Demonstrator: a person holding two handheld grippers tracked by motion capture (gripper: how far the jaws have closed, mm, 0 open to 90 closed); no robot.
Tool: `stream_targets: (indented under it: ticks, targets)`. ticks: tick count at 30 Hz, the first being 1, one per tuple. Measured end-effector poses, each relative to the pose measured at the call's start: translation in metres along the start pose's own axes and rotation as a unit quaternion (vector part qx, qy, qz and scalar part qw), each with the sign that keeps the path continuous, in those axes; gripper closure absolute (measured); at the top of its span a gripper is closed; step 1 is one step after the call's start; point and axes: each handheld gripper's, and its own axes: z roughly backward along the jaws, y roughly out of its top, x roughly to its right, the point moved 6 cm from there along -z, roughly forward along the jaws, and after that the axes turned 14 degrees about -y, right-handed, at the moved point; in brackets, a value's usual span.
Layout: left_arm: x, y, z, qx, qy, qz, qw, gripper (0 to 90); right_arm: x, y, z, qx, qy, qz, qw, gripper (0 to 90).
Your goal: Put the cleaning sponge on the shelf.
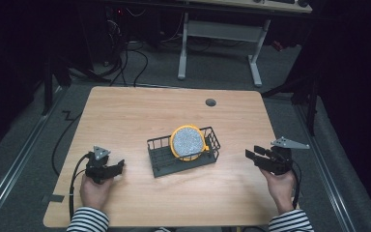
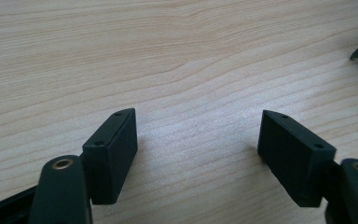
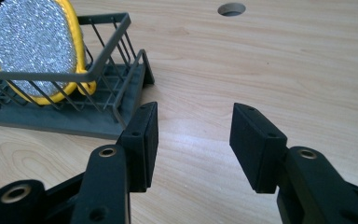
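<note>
The right gripper [image 3: 193, 140] has its jaws parted with nothing between them, only bare table [image 3: 284, 60] beneath. Its own view shows the wire rack [image 3: 98, 70] just ahead and to its left, with the yellow-rimmed scouring pad [image 3: 32, 42] leaning upright inside; a round hole [image 3: 231, 9] lies farther off. The high view shows the right hand [image 1: 281, 186] low at the table's edge, jaws aimed toward the rack. The left gripper [image 2: 198, 144] rests wide open over bare wood, holding nothing.
</note>
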Motion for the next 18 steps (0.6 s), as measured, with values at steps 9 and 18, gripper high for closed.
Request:
stream_targets:
  ticks: [9,18]
  targets:
    - [0.000,0.000,0.000,0.000,0.000,0.000,1.0000,29.0,0.001,-0.025,-0.016,-0.014,-0.022,-0.004,0.9997,48.7]
    - [0.000,0.000,0.000,0.001,0.001,0.000,1.0000,28.9,0.005,-0.055,-0.040,-0.036,-0.057,-0.001,0.9977,45.3]
